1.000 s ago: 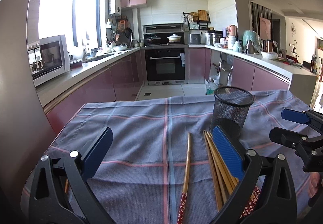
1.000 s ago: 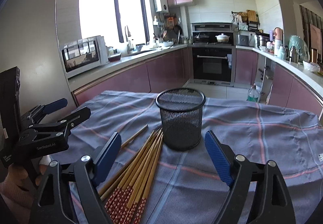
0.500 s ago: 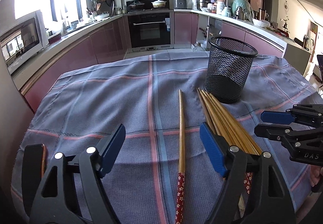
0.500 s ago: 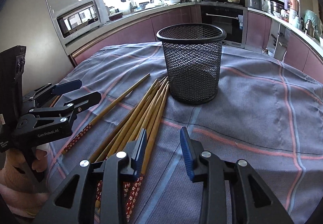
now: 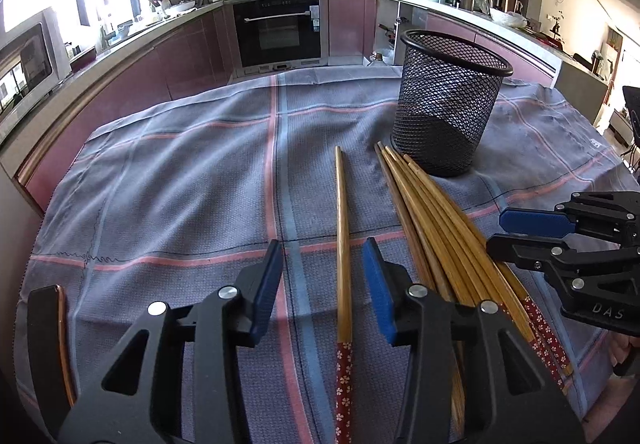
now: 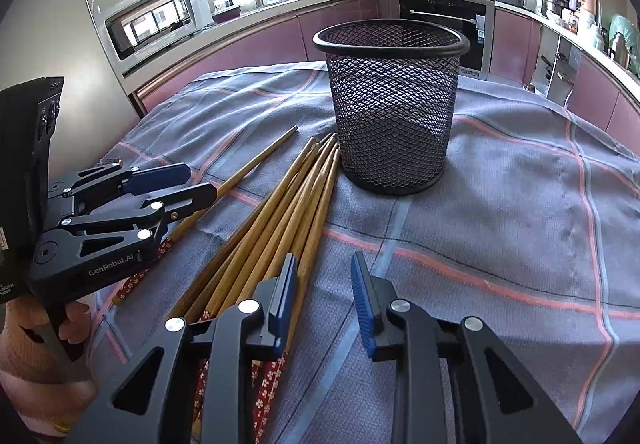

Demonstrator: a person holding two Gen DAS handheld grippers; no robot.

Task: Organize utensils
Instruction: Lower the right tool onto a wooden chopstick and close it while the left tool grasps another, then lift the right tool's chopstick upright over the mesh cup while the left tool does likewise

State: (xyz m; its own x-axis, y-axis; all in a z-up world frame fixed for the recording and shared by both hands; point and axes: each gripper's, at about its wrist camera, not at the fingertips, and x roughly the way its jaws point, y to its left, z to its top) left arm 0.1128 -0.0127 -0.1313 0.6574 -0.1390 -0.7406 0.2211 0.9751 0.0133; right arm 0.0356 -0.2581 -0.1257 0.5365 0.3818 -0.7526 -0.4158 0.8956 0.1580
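Note:
A black mesh cup [image 5: 450, 107] stands upright and empty on the checked cloth; it also shows in the right wrist view [image 6: 390, 103]. A bundle of wooden chopsticks [image 5: 436, 219] with red flowered ends lies in front of it, also seen in the right wrist view [image 6: 280, 219]. A single chopstick [image 5: 343, 228] lies apart to the left of the bundle. My left gripper [image 5: 324, 284] is open and low, its jaws either side of the single chopstick, not closed on it. My right gripper [image 6: 324, 292] is open and empty, just right of the bundle.
The grey-blue checked cloth [image 5: 180, 183] covers the table. A dark flat object with a copper edge [image 5: 50, 340] lies at the near left. Kitchen counters, an oven [image 5: 278, 29] and a microwave [image 6: 156, 17] stand beyond the table's far edge.
Both grippers have dropped toward the cloth and narrowed their jaws. The left one has moved over the single chopstick. The right one has come down beside the bundle.

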